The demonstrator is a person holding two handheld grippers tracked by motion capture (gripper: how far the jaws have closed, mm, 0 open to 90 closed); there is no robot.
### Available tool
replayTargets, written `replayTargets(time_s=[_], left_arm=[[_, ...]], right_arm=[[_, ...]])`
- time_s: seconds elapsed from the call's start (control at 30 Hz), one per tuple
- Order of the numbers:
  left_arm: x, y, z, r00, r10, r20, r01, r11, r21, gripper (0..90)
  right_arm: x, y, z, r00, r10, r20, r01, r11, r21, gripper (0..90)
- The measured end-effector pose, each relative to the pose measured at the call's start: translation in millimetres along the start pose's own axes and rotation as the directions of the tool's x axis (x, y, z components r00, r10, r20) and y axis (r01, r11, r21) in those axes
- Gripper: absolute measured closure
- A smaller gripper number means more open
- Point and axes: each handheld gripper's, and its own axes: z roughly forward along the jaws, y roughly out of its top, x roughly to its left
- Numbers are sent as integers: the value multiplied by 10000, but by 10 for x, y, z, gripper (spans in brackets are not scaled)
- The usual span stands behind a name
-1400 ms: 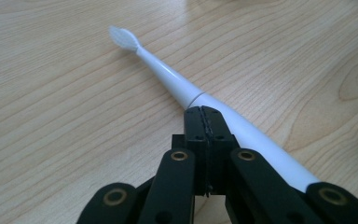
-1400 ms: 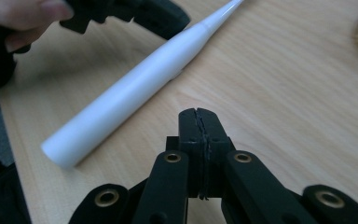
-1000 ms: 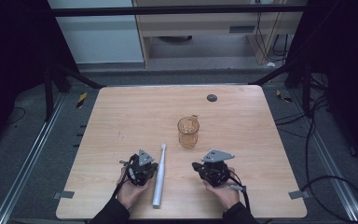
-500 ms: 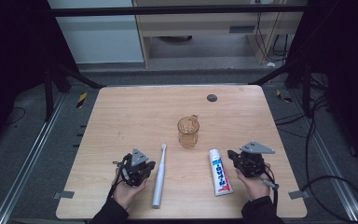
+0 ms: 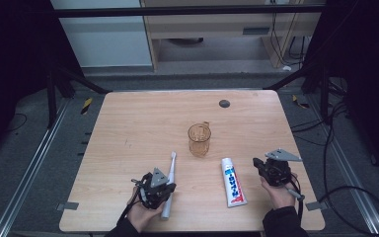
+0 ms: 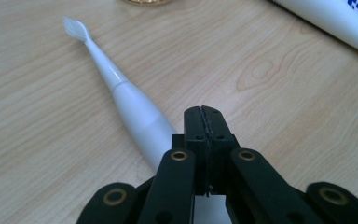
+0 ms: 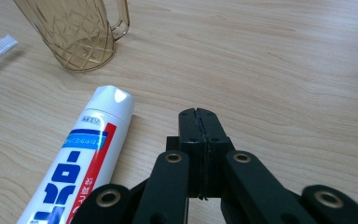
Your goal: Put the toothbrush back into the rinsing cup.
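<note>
Under my left fingers (image 6: 203, 122), pressed together, toothbrush (image 6: 121, 93) lies lengthwise, head pointing away toward cup (image 5: 199, 140); right fingers (image 7: 199, 122) also closed, beside toothpaste (image 7: 86, 154).

A pale wooden table (image 5: 143, 123) with rounded corners is seen from above, its grain running lengthwise. Near the middle an amber, cut-pattern plastic mug (image 5: 199, 139) is stood upright, its handle turned towards the far edge. A white electric toothbrush (image 5: 169, 183) is laid flat nearer the front edge, bristles pointed towards the mug. To its right a white toothpaste tube (image 5: 233, 181) with red and blue print is laid flat, cap towards the mug. A small dark round disc (image 5: 224, 103) is set near the far edge.
</note>
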Motion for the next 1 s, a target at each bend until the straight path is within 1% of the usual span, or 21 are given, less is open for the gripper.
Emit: replayTargets(time_s=[0.27, 0.4, 0.53, 0.73, 0.93, 1.0], left_arm=[[-51, -56, -6, 9997, 129, 220, -135, 9995, 284, 894], [-78, -77, -14, 9995, 231, 235, -241, 9989, 393, 894], [-75, -89, -25, 9995, 167, 264, -177, 9990, 399, 894], [-72, -137, -48, 9994, 137, 320, -154, 9984, 547, 894], [-76, -148, -68, 9993, 104, 349, -123, 9985, 534, 893], [-66, -140, -82, 9994, 50, 338, -65, 9990, 448, 893]], right_arm=[[-2, 0, -2, 10000, -12, -14, 12, 10000, -4, 899], [-2, -1, 0, 10000, -27, -32, 27, 10000, 4, 899], [-4, -1, -1, 10000, -22, -22, 22, 10000, 2, 899], [-11, -5, 0, 10000, 20, -22, -20, 10000, 9, 899], [-8, -6, 4, 10000, -3, -29, 3, 10000, 29, 899], [-8, -6, 6, 10000, -3, -27, 3, 10000, 41, 899]])
